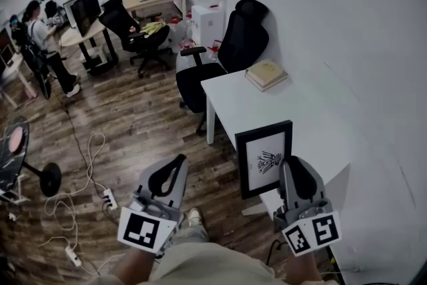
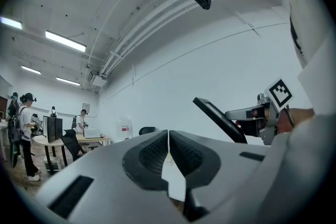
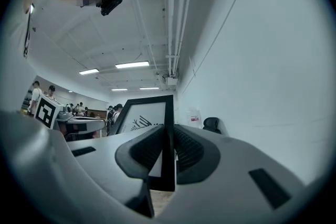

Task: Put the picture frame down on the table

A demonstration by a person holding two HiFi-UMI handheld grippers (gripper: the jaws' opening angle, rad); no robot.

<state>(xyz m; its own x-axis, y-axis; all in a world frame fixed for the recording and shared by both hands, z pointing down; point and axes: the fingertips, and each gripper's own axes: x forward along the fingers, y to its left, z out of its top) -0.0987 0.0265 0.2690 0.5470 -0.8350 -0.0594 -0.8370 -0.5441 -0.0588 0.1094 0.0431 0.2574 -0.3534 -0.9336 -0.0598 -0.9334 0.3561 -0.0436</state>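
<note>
The black-rimmed picture frame [image 1: 265, 158], with a white mat and a small dark ink drawing, stands upright over the near left corner of the white rectangular counter [image 1: 313, 120], its face turned toward the person. The right claw [image 1: 291, 165] is clenched on the frame's right-hand rim. In the right gripper view its ribbed pads [image 3: 189, 149] press on either side of that thin black edge. Gripping the rim rather than the glass leaves the picture's face untouched. I'd judge it also leaves the bottom edge free to meet the counter first.

The left claw [image 1: 175, 167] hangs off the counter's left side, above the brown wooden floor [image 1: 133, 117]. Its own view shows the two jaws pressed together with nothing between them, so it carries nothing and looks parked out of the way. A closed tan book [image 1: 265, 74] lies at the counter's far end, well apart from the frame, so there is bare surface to land on.

I cannot tell whether the frame's bottom edge touches the counter. In the head view the lower rim merges with the counter's near edge, and both gripper views look upward past it. No view shows the frame's back or any stand on it. The left gripper view catches the frame only as a dark slanted sliver, edge-on.
</note>
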